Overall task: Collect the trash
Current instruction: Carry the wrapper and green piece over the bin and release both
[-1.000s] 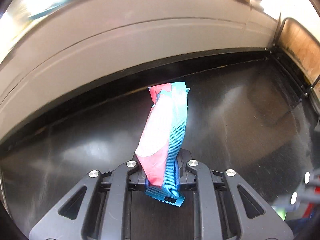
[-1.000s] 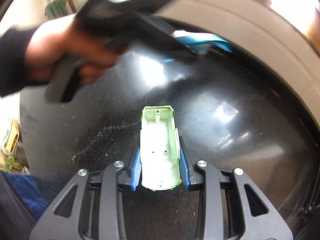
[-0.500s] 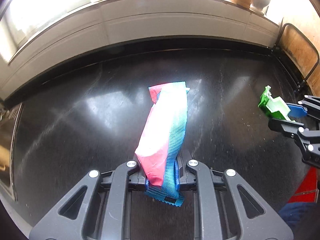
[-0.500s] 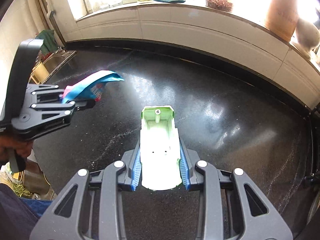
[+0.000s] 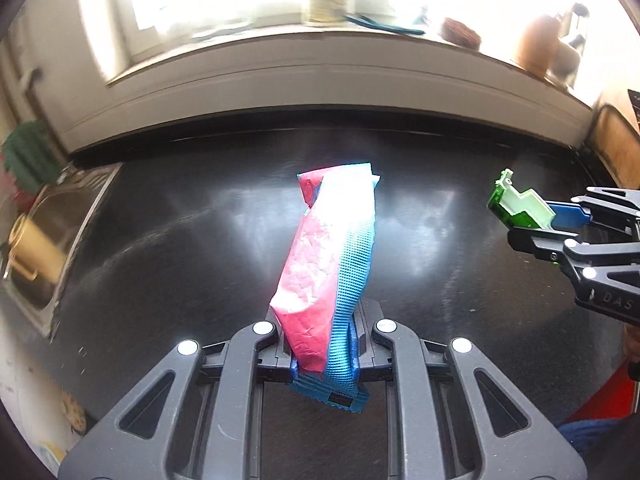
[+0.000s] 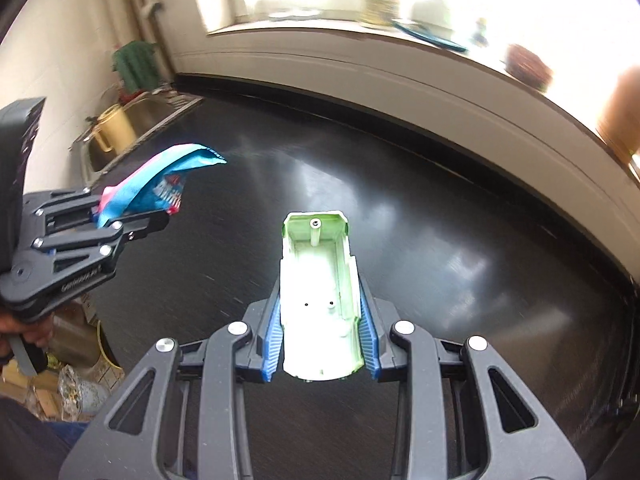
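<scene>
Off to the left, a steel sink (image 6: 132, 128) is set into the glossy black stone counter (image 5: 180, 240), with a yellow plastic jug (image 6: 114, 126) standing in it and a dark green cloth (image 6: 134, 65) hanging on the wall behind. Next comes the left gripper (image 5: 326, 344), its jaws clenched on the lower end of a crinkled pink and blue foil snack wrapper (image 5: 332, 264), which sticks out forward and sits well above the counter. From the other side the same wrapper (image 6: 160, 188) curls up and over the black linkages of the left gripper (image 6: 132, 216). Further right, the right gripper (image 6: 320, 336) has its blue ribbed pads (image 6: 272, 340) pressed on both sides of a pale green moulded plastic shell (image 6: 318, 300), open side up, also off the counter. Seen from the left, that green shell (image 5: 518, 204) pokes out of the right gripper (image 5: 560, 220) near the edge of view. Behind everything a white ledge (image 5: 320, 72) runs below a bright window, carrying some blurred jars and a brown vase (image 5: 536, 44) at the far right.
</scene>
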{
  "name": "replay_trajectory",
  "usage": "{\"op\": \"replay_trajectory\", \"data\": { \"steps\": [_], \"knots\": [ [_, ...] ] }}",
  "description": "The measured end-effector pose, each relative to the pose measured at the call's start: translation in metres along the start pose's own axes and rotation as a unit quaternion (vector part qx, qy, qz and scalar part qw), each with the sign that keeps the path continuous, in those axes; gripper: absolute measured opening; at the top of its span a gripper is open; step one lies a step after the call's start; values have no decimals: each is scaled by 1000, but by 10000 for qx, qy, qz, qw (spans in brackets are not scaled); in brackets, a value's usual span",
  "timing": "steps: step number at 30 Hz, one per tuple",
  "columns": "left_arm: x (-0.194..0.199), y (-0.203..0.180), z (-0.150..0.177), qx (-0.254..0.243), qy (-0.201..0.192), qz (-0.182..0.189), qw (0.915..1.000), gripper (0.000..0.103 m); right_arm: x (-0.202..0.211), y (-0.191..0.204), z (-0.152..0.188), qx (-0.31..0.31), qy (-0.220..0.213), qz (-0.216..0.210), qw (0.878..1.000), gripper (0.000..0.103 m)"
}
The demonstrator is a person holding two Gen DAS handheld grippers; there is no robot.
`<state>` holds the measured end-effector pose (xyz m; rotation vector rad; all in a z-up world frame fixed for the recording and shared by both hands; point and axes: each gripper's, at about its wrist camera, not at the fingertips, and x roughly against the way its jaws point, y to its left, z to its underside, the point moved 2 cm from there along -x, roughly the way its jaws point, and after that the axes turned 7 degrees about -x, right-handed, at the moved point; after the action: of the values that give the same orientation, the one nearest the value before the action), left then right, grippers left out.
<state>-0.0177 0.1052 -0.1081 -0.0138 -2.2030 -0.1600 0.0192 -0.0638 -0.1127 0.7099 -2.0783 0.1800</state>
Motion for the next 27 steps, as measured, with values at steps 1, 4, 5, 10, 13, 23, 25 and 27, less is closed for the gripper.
{"op": "replay_trajectory", "data": {
  "steps": [1,4,5,10,13,23,25,27],
  "knots": [
    [7,11,8,129,-17,-145,9998,16,-5,15,-6,130,21,-116,9998,33],
    [26,45,40,594,18,-564,9966,16,-21,68,-19,607,114,-516,9968,33],
    [34,58,55,790,69,-731,9942,16,-26,89,-21,795,172,-666,9945,33],
    [63,110,143,1826,466,-1325,9731,16,-57,194,-12,1651,663,-1463,9731,33],
    [75,134,202,2437,788,-1591,9535,17,-79,255,7,2106,1188,-1922,9511,33],
    [66,193,351,3997,1343,-1619,8922,17,-142,398,77,2886,2146,-2289,9046,33],
    [57,203,369,4162,1344,-1547,8859,17,-158,414,84,2828,2267,-2271,9039,33],
    [48,211,383,4247,1386,-1526,8815,17,-174,427,88,2792,2390,-2222,9031,33]
  ]
}}
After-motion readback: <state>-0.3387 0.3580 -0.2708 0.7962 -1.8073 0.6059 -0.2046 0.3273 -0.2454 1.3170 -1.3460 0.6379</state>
